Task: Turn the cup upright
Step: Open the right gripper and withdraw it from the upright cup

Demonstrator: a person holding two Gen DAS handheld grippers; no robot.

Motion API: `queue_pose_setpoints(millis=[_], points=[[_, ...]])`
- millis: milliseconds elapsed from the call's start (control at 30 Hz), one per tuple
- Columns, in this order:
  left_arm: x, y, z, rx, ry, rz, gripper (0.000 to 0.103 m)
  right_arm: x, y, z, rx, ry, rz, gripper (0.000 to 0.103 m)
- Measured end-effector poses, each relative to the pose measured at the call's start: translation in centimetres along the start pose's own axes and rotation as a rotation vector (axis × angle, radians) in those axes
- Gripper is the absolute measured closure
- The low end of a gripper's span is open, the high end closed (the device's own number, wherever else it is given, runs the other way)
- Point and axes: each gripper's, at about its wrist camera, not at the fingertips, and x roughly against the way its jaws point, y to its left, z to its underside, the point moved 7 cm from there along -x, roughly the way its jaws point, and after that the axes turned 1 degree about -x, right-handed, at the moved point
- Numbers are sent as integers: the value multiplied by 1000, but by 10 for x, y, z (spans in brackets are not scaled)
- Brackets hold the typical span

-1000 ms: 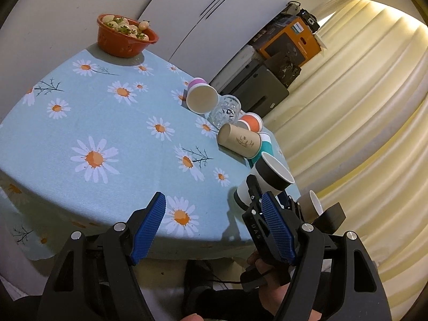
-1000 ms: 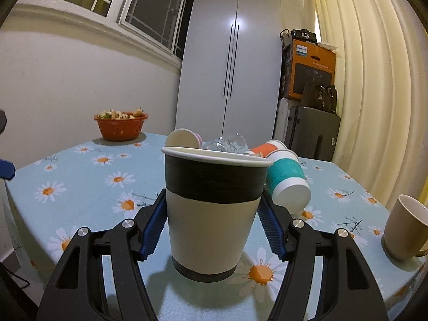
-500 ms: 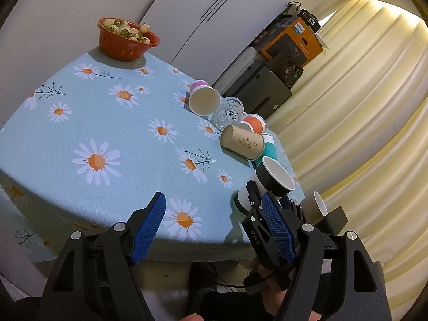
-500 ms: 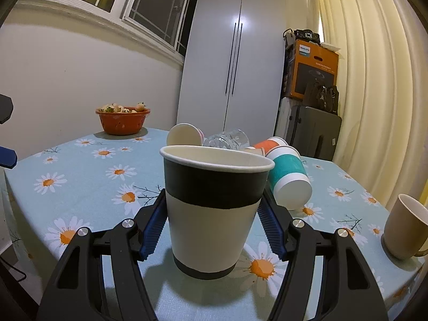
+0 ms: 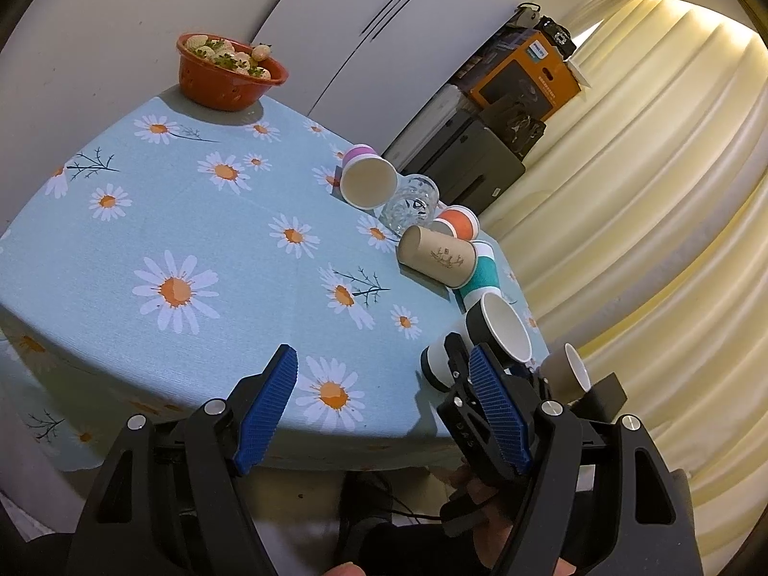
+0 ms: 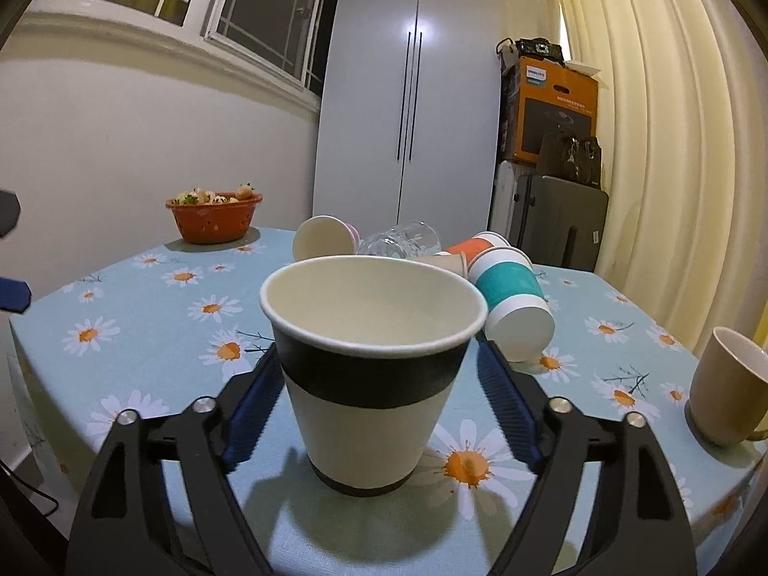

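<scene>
A black-and-white paper cup (image 6: 372,369) stands upright on the daisy tablecloth (image 6: 144,317) near the table's front edge. My right gripper (image 6: 377,398) is open, its blue pads on either side of the cup with a gap to each wall. The cup also shows in the left wrist view (image 5: 485,336). My left gripper (image 5: 384,408) is open and empty, off the table's front edge.
Several cups lie on their sides behind: teal (image 6: 513,307), orange (image 6: 475,245), pink (image 6: 321,237), brown (image 5: 434,254), plus a clear glass (image 6: 398,240). A beige mug (image 6: 725,393) stands at right. An orange bowl (image 6: 213,216) sits far left.
My right gripper has opened a little off the black-and-white cup and risen, so the cup's inside now shows. The left gripper has drifted slightly back.
</scene>
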Motion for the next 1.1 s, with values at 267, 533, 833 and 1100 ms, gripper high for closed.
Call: queue_pose_setpoints(millis=[267, 533, 833, 1100], points=[[14, 1, -1, 7, -38, 18, 31, 28, 9, -12, -1, -31, -62, 5], [11, -4, 0, -24, -31, 6, 30, 43, 10, -17, 41, -36, -35, 5], [12, -11, 4, -84, -38, -24, 30, 64, 2, -28, 22, -54, -26, 5], [18, -27, 9, -190, -65, -55, 30, 102, -15, -47, -27, -39, -25, 5]])
